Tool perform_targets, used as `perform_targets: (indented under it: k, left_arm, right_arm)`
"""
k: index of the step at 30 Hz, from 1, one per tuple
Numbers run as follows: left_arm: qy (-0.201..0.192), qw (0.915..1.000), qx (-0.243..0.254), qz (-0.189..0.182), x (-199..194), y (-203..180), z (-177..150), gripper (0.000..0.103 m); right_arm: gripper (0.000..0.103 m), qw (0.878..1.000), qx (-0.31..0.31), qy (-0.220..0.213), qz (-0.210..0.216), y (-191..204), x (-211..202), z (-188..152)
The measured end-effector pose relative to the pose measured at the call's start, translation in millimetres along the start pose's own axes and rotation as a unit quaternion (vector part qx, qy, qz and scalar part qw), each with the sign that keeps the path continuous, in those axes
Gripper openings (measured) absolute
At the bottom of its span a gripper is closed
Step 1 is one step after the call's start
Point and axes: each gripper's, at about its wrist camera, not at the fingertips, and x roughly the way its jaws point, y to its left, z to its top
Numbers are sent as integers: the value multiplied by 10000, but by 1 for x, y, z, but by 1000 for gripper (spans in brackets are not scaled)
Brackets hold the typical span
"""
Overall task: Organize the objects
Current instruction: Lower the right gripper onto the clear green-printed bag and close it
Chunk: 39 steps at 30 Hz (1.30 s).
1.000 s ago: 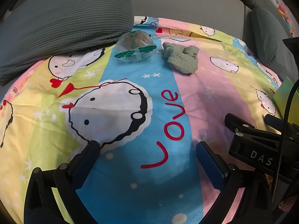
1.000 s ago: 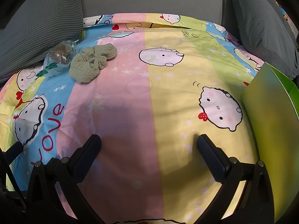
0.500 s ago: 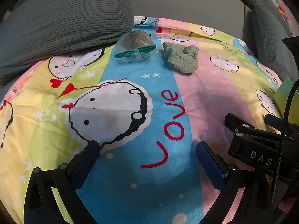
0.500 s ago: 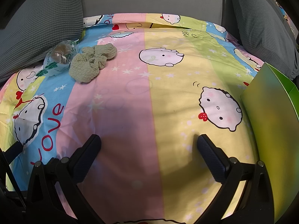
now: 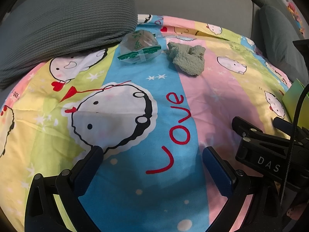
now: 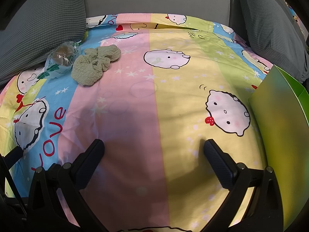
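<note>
A: How was your left gripper [image 5: 152, 152] set?

B: Your left gripper had its jaws spread wide with nothing between them, hovering over the blue stripe of the cartoon bedsheet [image 5: 135, 183], right by the red "Love" lettering. The blue-padded fingers [image 5: 217, 171] sat at 7 and 5 o'clock in your left wrist view.

A: And beyond it?

B: At 12 o'clock, well apart from the gripper, lay the clear plastic packet [image 5: 140, 47] with green print, its far edge up against the grey cushion [image 5: 63, 25]. Just beside the packet, toward 1 o'clock, sat the crumpled green sock [image 5: 188, 60] on the pink stripe. I couldn't tell whether packet and sock touched. At 3 o'clock you had the black body of your other tool, marked "DAS".

A: And the right gripper [image 6: 154, 148]?

B: It was also wide apart and empty, above the seam between the pink and yellow stripes of the bedsheet [image 6: 173, 96]. Its fingers [image 6: 218, 164] framed the sheet only.

A: Where were the things from there?

B: In your right wrist view the green sock [image 6: 92, 67] lay far off at 10 o'clock, with the clear plastic packet [image 6: 61, 60] next to it on its left, tucked under the edge of the grey cushion [image 6: 38, 25]. At 3 o'clock, near the right finger, stood the green box [image 6: 282, 131], its wall rising off the bedsheet. A second grey cushion [image 6: 270, 19] leaned at 1 o'clock against the sofa back.
</note>
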Motion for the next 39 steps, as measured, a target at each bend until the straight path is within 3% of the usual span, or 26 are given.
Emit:
perform_targets:
  k: [3,7,9,12,15,16,18,21,25,30,34,36,37,39]
  left_arm:
    - [55,9999,-101,42,-8,7,4,102]
    - [-430,9980,-449,-104,-39,24,10,100]
    - [-635,9952,-694,-277,-57,35,13,100]
    - [-760,9919,-941,-380,-73,51,13,88]
    - [-800,9876,-1274,-458,-80,71,14,85]
    - [-802,9857,-1401,-483,-81,79,16,75]
    - [-767,9804,-1731,-542,-82,94,15,64]
    - [-682,9720,-2123,-745,-80,112,13,60]
    - [-695,9673,-2316,-762,-82,125,12,59]
    - [-791,9624,-2447,-875,-87,138,13,59]
    - [-761,9616,-2485,-883,-84,144,14,59]
    - [-763,9607,-2515,-894,-83,145,14,59]
    - [-766,9603,-2523,-908,-82,146,15,59]
    - [-771,9597,-2531,-949,-82,145,15,59]
  right_arm:
    - [101,10000,48,26,55,-4,-2,2]
    - [82,9992,249,-14,302,-10,-16,9]
    - [80,9976,427,-168,525,-13,-26,16]
    - [76,9919,603,-479,1007,-10,-46,34]
    - [76,9863,514,-681,1412,10,-56,53]
    - [76,9849,393,-717,1528,21,-58,62]
    - [76,9845,181,-708,1593,45,-55,81]
    - [76,9829,19,-681,1711,73,-43,101]
    - [84,9865,-254,-528,1529,111,-14,120]
    - [88,9893,-551,-315,1317,145,22,128]
    - [88,9928,-709,-367,890,160,41,126]
    - [78,9925,-709,-247,961,165,49,124]
    - [62,9918,-704,-116,1062,164,54,122]
    - [57,9925,-711,-10,999,162,54,118]
